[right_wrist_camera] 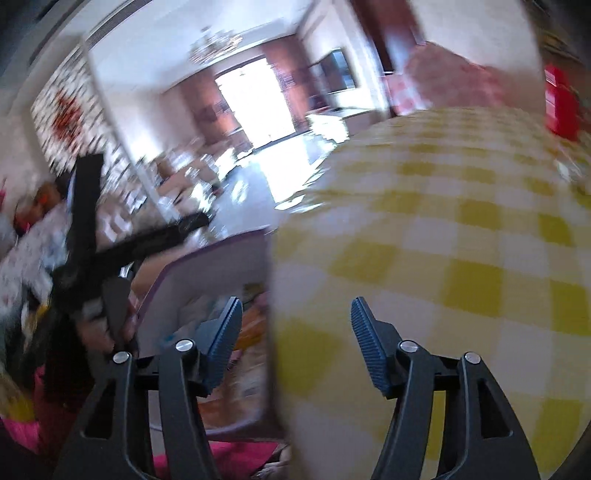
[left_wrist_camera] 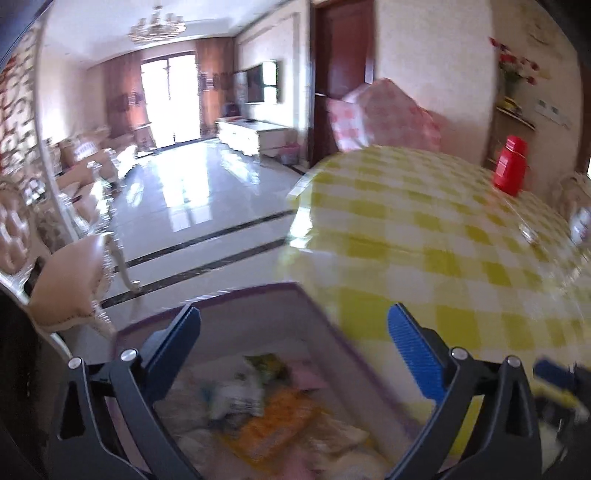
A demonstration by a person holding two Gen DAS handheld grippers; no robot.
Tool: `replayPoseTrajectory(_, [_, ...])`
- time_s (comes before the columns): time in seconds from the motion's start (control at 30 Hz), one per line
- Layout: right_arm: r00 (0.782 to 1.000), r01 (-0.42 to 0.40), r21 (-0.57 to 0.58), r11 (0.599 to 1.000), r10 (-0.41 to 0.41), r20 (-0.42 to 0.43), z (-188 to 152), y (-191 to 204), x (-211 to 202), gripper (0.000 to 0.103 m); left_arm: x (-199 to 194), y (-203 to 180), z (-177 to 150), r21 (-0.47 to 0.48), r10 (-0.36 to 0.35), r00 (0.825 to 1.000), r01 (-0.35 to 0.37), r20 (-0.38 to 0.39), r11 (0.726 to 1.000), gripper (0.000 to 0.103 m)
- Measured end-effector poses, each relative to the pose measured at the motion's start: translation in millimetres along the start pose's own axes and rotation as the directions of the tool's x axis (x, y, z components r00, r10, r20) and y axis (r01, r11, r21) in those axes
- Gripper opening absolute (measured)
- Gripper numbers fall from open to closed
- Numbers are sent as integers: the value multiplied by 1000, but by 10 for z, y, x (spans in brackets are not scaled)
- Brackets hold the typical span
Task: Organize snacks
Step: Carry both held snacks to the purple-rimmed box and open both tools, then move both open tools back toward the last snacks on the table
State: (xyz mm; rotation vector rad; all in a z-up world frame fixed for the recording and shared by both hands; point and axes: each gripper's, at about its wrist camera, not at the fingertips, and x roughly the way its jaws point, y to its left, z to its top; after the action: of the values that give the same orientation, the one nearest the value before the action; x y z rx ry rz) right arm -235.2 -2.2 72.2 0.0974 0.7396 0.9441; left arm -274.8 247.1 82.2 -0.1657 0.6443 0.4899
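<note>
With both the left gripper and right gripper spread and empty, a drop into the bin (off the table's left edge) is judged done, and another snack must be sought.

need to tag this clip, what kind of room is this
Most likely a home's open living and dining area: a table with a yellow checked cloth, a wall-mounted TV over a white cabinet, and a chandelier.
</note>
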Motion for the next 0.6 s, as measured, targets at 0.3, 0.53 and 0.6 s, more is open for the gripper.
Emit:
replayPoseTrajectory(0.3, [944, 276, 251, 928, -311, 108, 117, -1314, -675, 81, 132, -1704, 336, 138, -324, 940, 337, -109, 931, 101])
replayPoseTrajectory(0.53, [885, 419, 373, 828, -464, 35, 215, -2372, -965, 87, 865, -3130, 600, 137, -389, 911, 407, -135, 903, 101])
replayPoseTrajectory(0.6, [874, 440, 398, 805, -485, 17, 281, -2612, -959, 87, 1127, -3349, 640, 96, -398, 908, 411, -128, 906, 101])
